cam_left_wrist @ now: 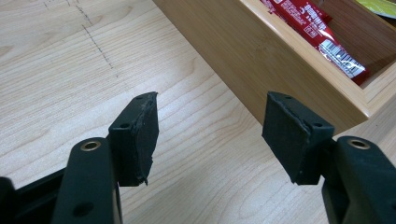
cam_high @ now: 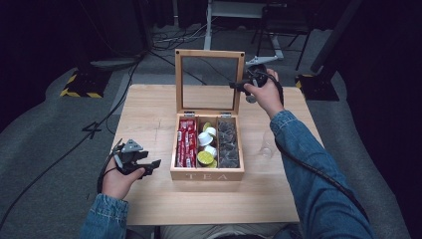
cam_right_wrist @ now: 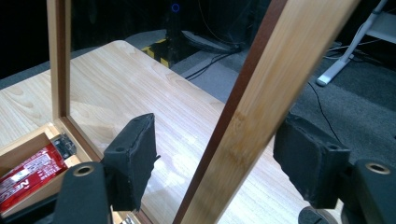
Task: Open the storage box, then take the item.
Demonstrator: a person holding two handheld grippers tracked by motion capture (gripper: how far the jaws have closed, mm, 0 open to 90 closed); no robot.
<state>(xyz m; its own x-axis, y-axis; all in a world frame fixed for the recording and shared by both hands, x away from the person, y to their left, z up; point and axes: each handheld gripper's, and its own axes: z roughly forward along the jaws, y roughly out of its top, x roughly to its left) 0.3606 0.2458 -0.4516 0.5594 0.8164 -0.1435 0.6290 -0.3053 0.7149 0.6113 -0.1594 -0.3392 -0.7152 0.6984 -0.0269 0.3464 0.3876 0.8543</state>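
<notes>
Wooden table [cam_high: 149, 107], grey carpet [cam_high: 50, 114], floor cables [cam_high: 169, 42]

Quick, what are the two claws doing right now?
Left claw: open, holding nothing, over the table.
Right claw: open around the lid frame, pads not touching it.

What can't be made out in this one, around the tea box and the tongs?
- Wooden tea box, right compartment: dark contents too small in the high view to identify.
- Lid frame, right gripper view: stands between the right tongs; pad contact unclear, and the frame's edge is cut off at the top.
- Red packets, left gripper view: print too blurred to read, cut by the edge beyond the open left tongs.
</notes>
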